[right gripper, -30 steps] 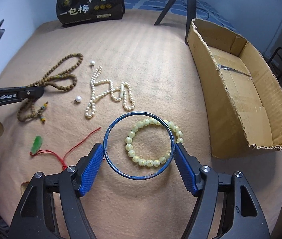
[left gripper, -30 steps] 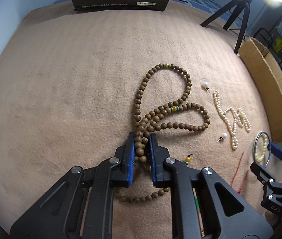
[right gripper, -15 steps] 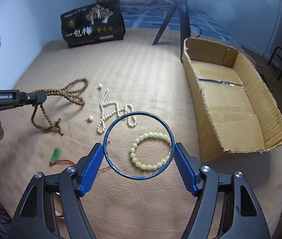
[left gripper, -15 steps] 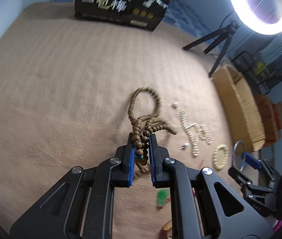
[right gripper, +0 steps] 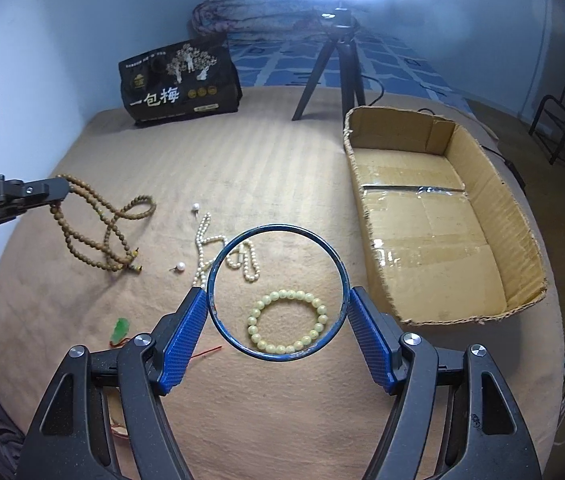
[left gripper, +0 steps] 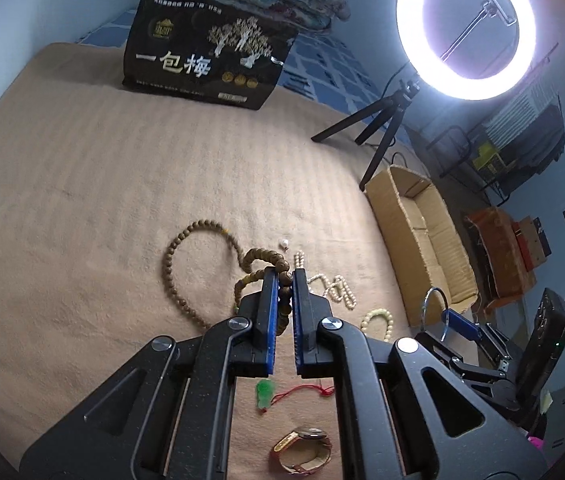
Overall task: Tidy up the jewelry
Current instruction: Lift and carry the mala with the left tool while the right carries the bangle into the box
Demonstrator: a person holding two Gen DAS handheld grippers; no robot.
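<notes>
Left gripper (left gripper: 283,280): blue-padded jaws clenched on a long strand of brown wooden beads (left gripper: 198,276), jaws having just tightened further on it. Part of the strand lifted off the tan blanket (left gripper: 82,200), the rest trailing down in loops onto the cloth.

Right gripper (right gripper: 278,300): jaws spread wide yet pressing on both sides of a thin dark-blue metal bangle (right gripper: 278,294), held upright like a window frame between the blue pads (right gripper: 184,332).

Seen through the bangle in the right wrist view: a pale green beaded bracelet (right gripper: 288,322) lying flat on the blanket. Just beyond it, a white pearl necklace (right gripper: 218,254) in a loose tangle, with two single pearl earrings (right gripper: 180,267) near it (one at each end). Further left, a green pendant on a red cord (right gripper: 122,330).

Right of the bracelet, an open brown cardboard box (right gripper: 434,216), nothing visible inside but tape on its floor.

Only in the left wrist view: a gold-coloured wristwatch (left gripper: 302,450) lying near the bottom edge, between the gripper's arms, and a lit white ring light (left gripper: 466,28) on a black tripod.

In both views: a black printed bag (left gripper: 206,50) at the far edge of the blanket.

Only in the right wrist view: the left gripper from the side, beads hanging from its tip.
</notes>
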